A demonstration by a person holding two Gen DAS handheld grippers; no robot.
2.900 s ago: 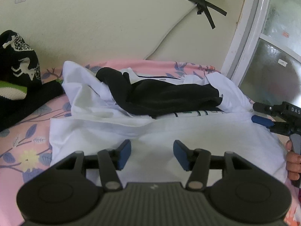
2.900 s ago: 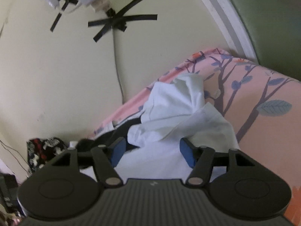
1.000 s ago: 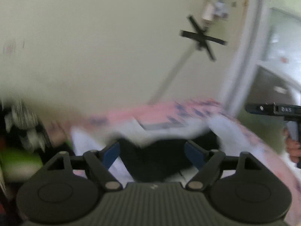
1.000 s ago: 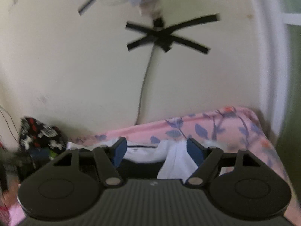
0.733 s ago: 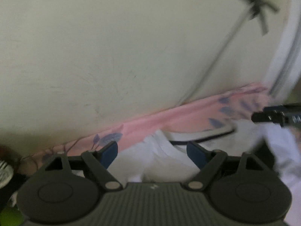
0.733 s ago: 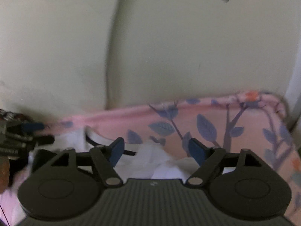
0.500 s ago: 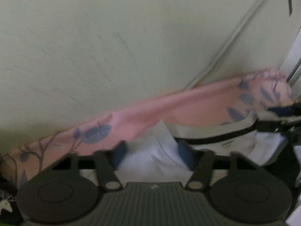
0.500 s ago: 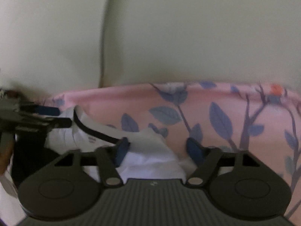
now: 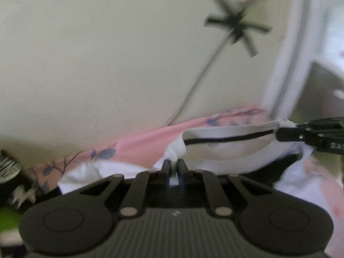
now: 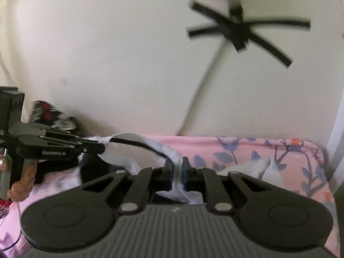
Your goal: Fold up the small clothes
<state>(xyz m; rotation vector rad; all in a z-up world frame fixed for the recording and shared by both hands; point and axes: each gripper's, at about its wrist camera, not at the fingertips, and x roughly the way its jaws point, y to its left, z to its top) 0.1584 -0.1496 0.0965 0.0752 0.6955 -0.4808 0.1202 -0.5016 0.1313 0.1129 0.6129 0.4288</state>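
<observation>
Pink leafy bedsheet (image 9: 137, 144) meets a cream wall, all blurry. Left gripper (image 9: 174, 167) fingers pinch the white garment (image 9: 225, 137) with a black stripe.

Right view: right gripper (image 10: 177, 167) fingers pinch the same cloth, its lower part hidden behind them.

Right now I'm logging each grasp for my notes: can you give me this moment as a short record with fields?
surface: pink floral sheet
garment: white shirt with a black-trimmed edge
left gripper: shut on the shirt's edge
right gripper: shut on the same edge, further along
edge between grippers: lifted off the sheet, stretched between them
other clothes: dark patterned garment at the far left by the wall
wall: black tape cross holding a cable
</observation>
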